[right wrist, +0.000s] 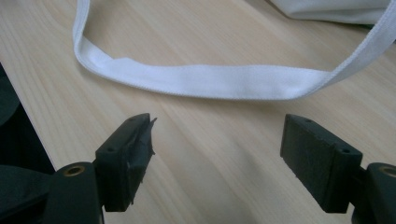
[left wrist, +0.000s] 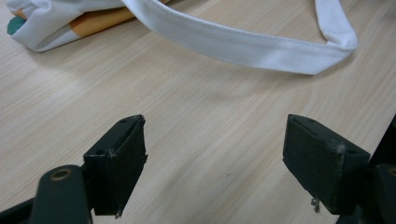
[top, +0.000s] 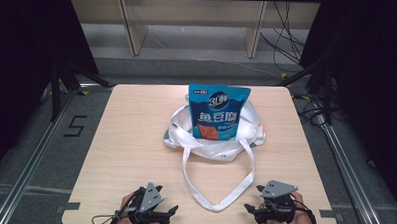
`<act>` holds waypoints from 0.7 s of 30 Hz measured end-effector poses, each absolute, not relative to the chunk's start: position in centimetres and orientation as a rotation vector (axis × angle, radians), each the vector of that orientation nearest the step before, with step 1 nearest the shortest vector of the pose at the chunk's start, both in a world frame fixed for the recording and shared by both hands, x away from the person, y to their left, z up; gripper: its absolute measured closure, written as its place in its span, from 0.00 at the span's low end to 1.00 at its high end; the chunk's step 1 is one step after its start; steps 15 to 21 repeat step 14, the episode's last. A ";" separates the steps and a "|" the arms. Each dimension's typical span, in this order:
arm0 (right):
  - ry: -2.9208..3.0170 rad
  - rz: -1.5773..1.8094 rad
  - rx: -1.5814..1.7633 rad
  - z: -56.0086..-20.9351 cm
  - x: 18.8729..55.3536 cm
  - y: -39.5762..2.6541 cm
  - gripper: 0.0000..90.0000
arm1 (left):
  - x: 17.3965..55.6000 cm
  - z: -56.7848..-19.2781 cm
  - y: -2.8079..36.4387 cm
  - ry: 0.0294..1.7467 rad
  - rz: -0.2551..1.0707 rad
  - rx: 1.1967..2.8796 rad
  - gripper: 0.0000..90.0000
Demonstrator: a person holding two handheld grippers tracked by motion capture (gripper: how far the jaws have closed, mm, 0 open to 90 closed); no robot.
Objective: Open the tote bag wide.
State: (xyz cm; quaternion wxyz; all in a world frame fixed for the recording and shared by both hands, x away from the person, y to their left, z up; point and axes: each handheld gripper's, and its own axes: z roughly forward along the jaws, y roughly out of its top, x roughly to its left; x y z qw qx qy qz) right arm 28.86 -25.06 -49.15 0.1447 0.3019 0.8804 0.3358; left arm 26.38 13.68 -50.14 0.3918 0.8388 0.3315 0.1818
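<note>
Hovering with both sets of fingers spread wide and empty, my left gripper (top: 169, 211) and right gripper (top: 249, 210) flank the limp strap (top: 218, 205) at six o'clock of the bag (top: 185, 136) mid-counter (top: 135, 140); the soft webbing should pinch easily, and the pouch (top: 217, 111) is probably light.

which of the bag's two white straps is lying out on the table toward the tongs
The long strap that loops from the white bag toward the table's near edge, ending between the left tongs and right tongs. The other strap stays draped beside the blue pouch.
</note>
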 end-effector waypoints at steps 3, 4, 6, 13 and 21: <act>2.547 0.954 0.877 -49.3 28.9 -25.0 0.29 | 26.5 -50.1 13.8 0.847 0.474 2.139 0.23; 2.547 0.953 0.880 -49.3 28.8 -25.0 0.29 | 26.5 -50.1 13.8 0.849 0.470 2.139 0.23; 2.541 0.966 0.859 -49.3 28.9 -25.1 0.29 | 26.6 -50.0 13.9 0.846 0.466 2.146 0.23; 2.537 0.945 0.890 -49.2 29.0 -25.4 0.29 | 26.8 -49.9 14.1 0.873 0.483 2.107 0.23; 2.534 0.947 0.866 -49.2 29.2 -25.5 0.29 | 26.9 -49.8 14.4 0.861 0.476 2.128 0.23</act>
